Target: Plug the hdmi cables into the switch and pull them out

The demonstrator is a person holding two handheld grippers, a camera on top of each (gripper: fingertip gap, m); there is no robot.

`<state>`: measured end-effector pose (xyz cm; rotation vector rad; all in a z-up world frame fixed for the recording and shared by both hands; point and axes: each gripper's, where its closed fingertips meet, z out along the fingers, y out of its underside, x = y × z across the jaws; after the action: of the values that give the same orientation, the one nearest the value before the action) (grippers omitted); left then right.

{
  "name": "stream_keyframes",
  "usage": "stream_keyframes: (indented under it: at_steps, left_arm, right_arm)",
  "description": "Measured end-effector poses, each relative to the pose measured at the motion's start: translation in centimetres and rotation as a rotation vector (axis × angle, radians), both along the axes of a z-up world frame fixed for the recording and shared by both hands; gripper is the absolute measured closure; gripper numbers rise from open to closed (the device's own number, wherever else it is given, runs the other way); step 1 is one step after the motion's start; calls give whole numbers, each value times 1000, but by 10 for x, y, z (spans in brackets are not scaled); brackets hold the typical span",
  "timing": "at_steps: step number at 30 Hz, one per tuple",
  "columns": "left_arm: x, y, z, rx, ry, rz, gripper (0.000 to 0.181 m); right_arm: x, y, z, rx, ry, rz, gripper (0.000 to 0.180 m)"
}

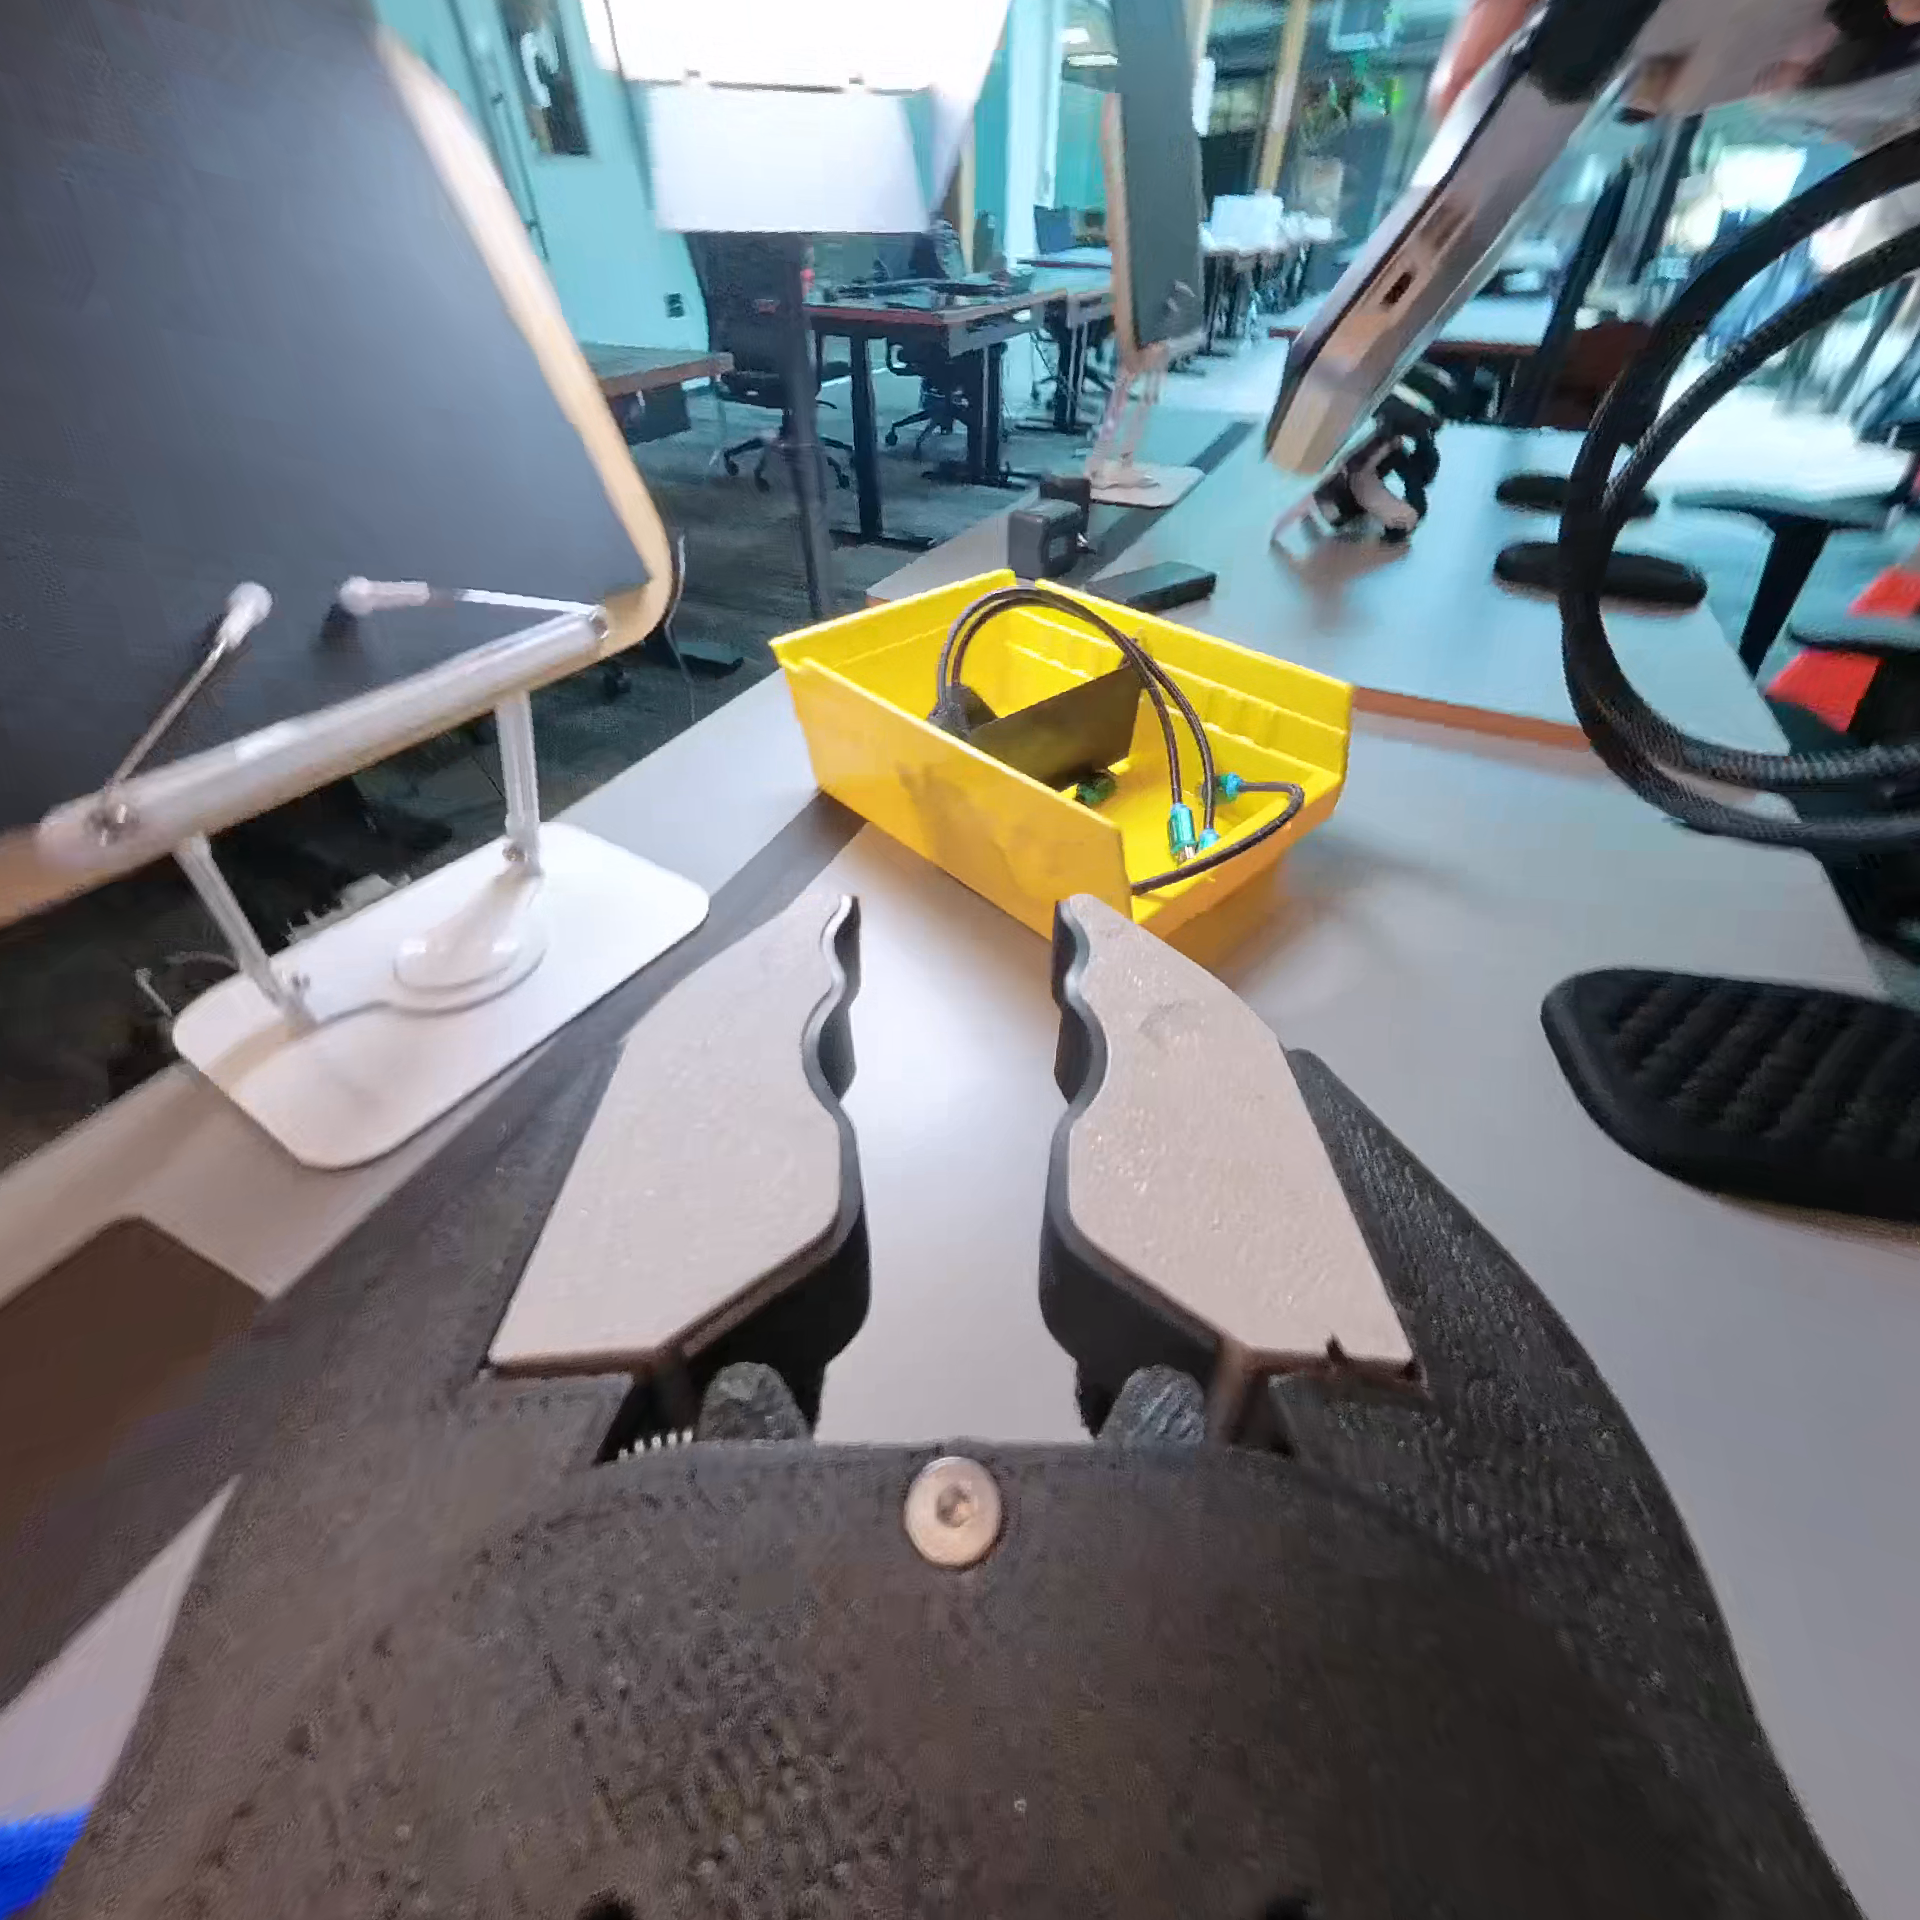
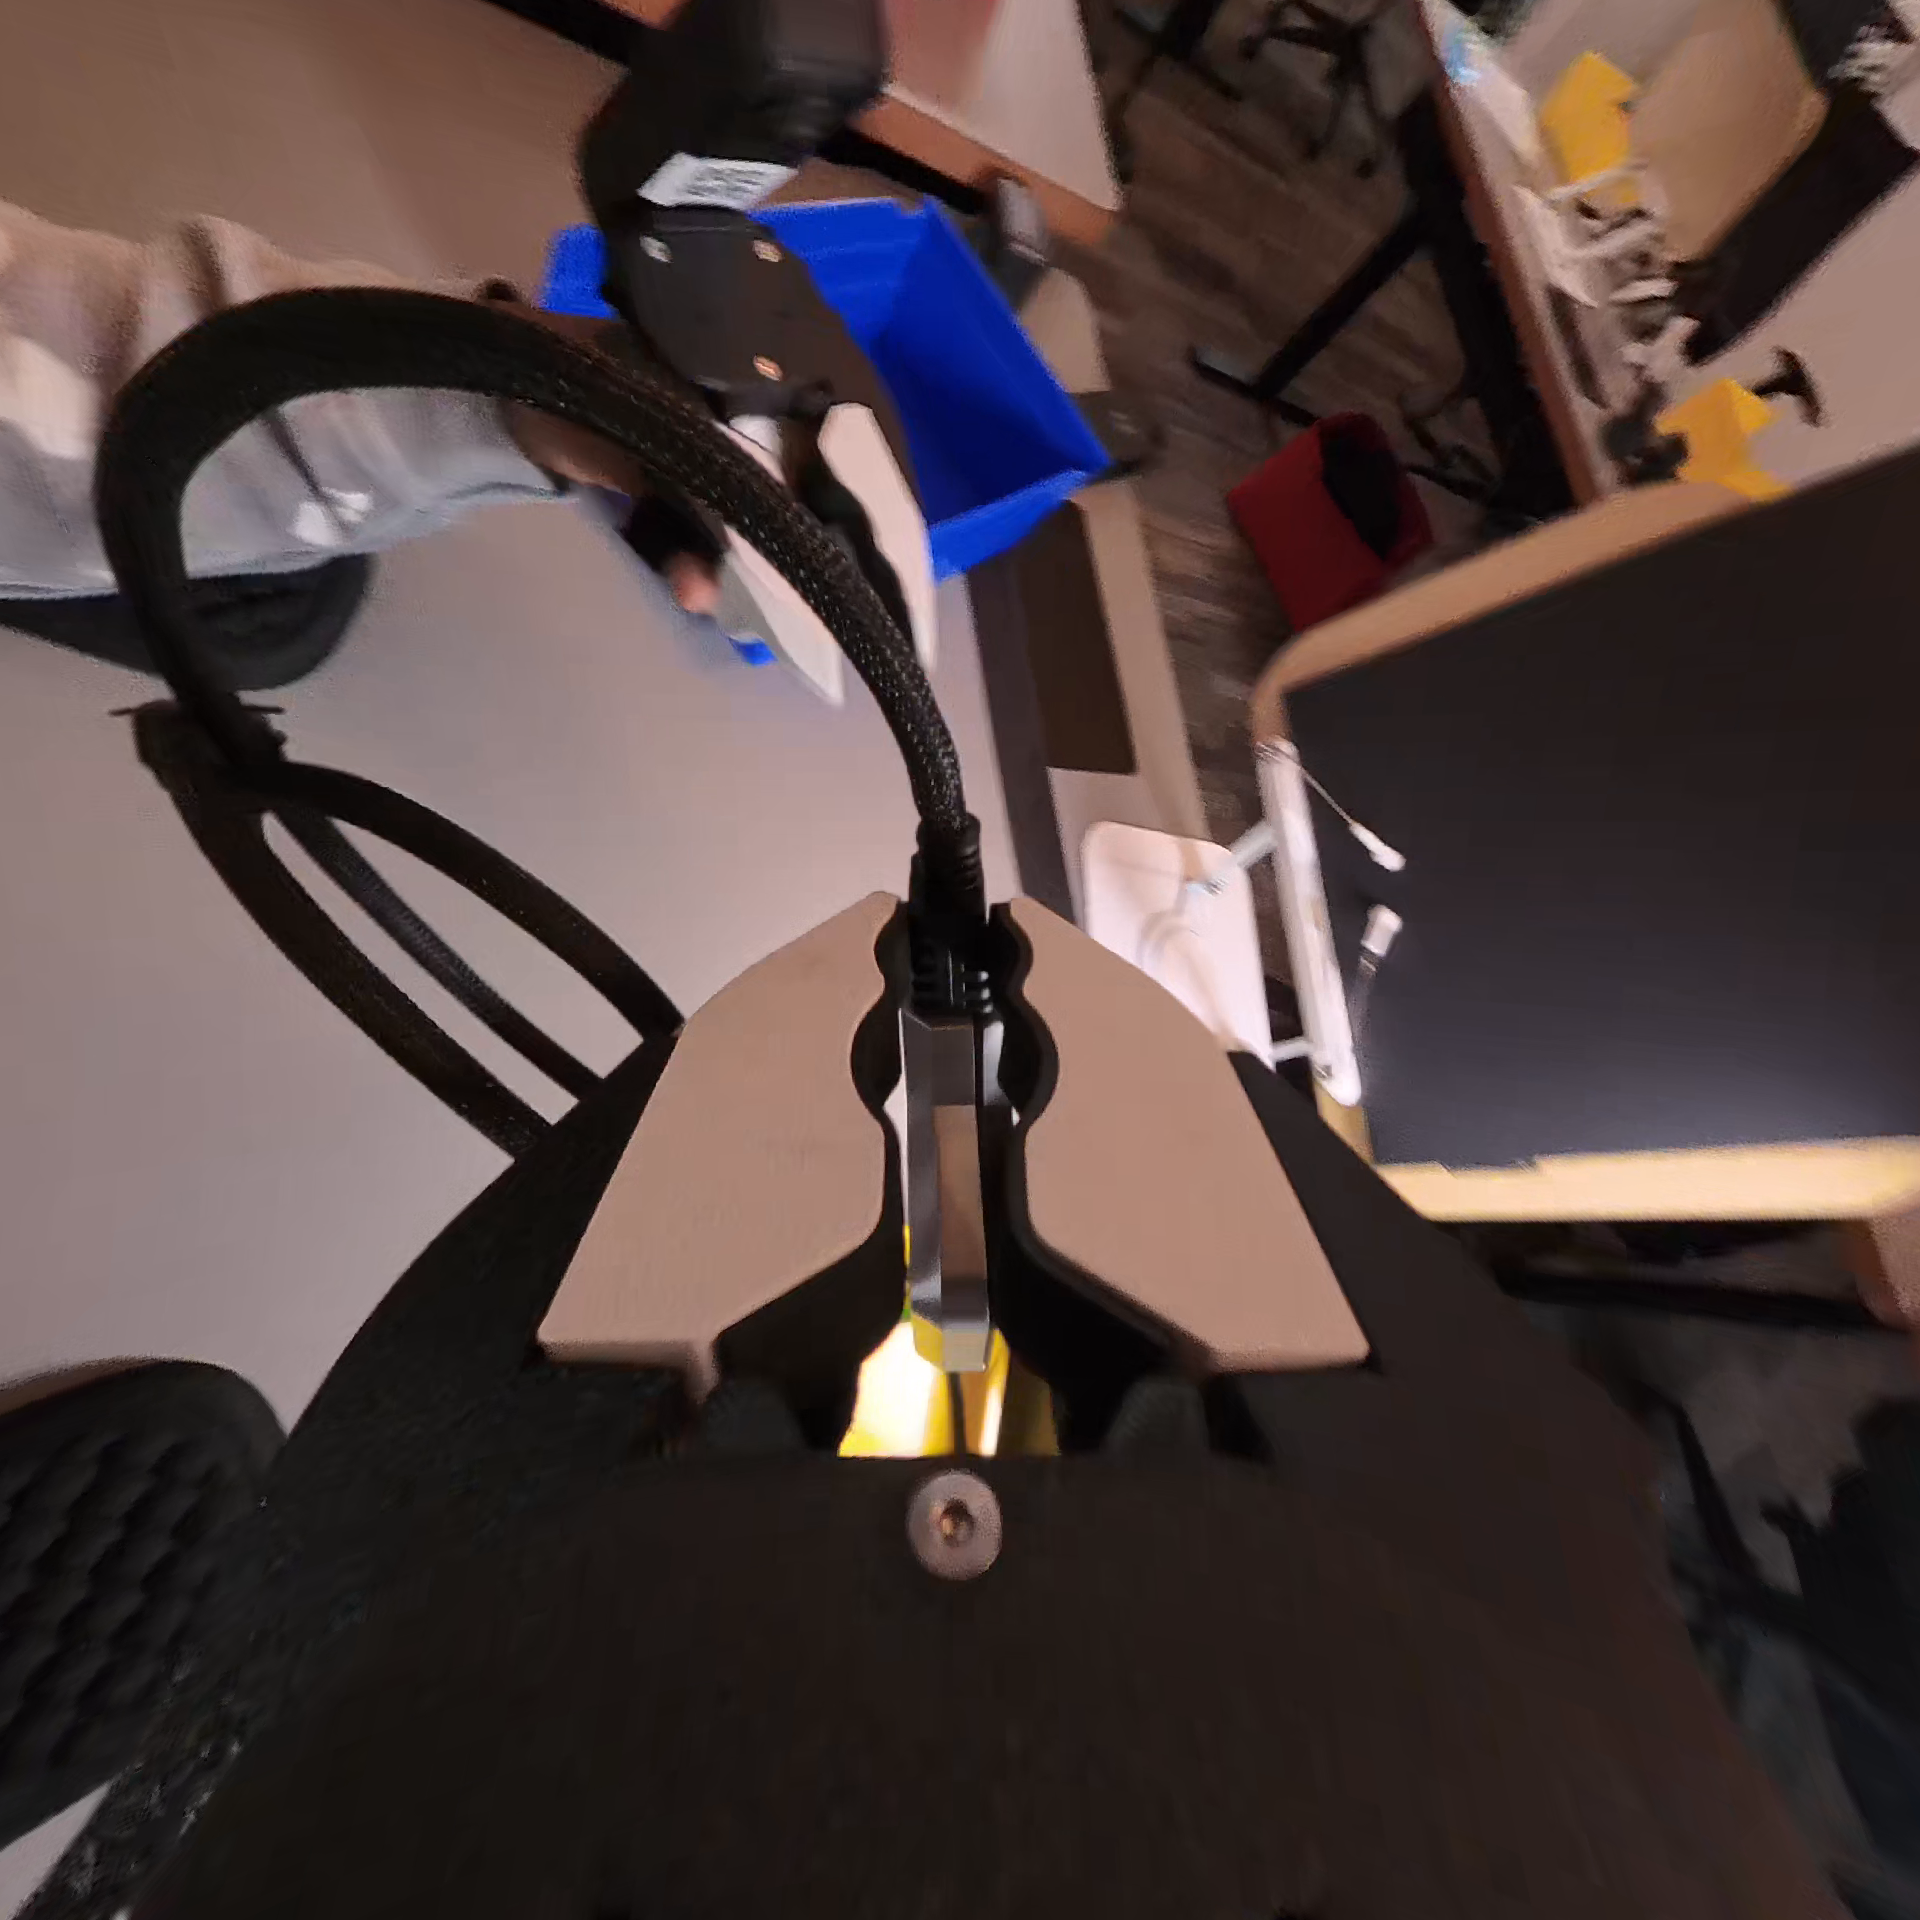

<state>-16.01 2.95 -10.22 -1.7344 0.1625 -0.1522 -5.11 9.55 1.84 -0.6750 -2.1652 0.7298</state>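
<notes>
The plug point(image 2: 943, 1164) is rigid metal, best held by its flat sides; its braided cable point(image 2: 831, 540) is stiff and springy. The right fingers point(image 2: 769, 1132) clamp it above the counter point(image 2: 520, 779). Left gripper point(image 1: 956, 935) is released, empty, facing the yellow bin point(image 1: 987, 831).

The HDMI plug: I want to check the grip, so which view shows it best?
Right wrist view: the HDMI plug sits clamped between the right gripper. Left wrist view shows only its braided cable.

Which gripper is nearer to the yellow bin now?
Left, probably. The left gripper hovers open, its tips just short of the yellow bin. The right gripper, raised, holds the HDMI plug; yellow shows beneath it.
</notes>
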Motion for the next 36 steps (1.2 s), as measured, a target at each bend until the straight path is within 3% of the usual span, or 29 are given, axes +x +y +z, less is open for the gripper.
stream_keyframes:
  at_steps: [4,9,17,24,31,36]
  left_arm:
    - [-21,-15,13,86,-151,6,150]
    - [-20,-22,26,134,-144,16,152]
    - [-17,-16,17,93,-118,19,153]
    - [-24,-16,16,104,-151,22,154]
    - [-19,-13,13,71,-97,30,154]
    - [-22,-14,14,78,-96,39,154]
  right_arm:
    - [-3,85,19,51,87,-302,165]
    - [-11,197,10,116,131,-698,165]
    - [-17,308,-22,318,161,-1008,166]
    - [-8,335,-110,340,-86,-993,165]
    - [-32,319,-175,-82,-263,-914,165]
    - [-29,337,-203,-331,-350,-955,165]
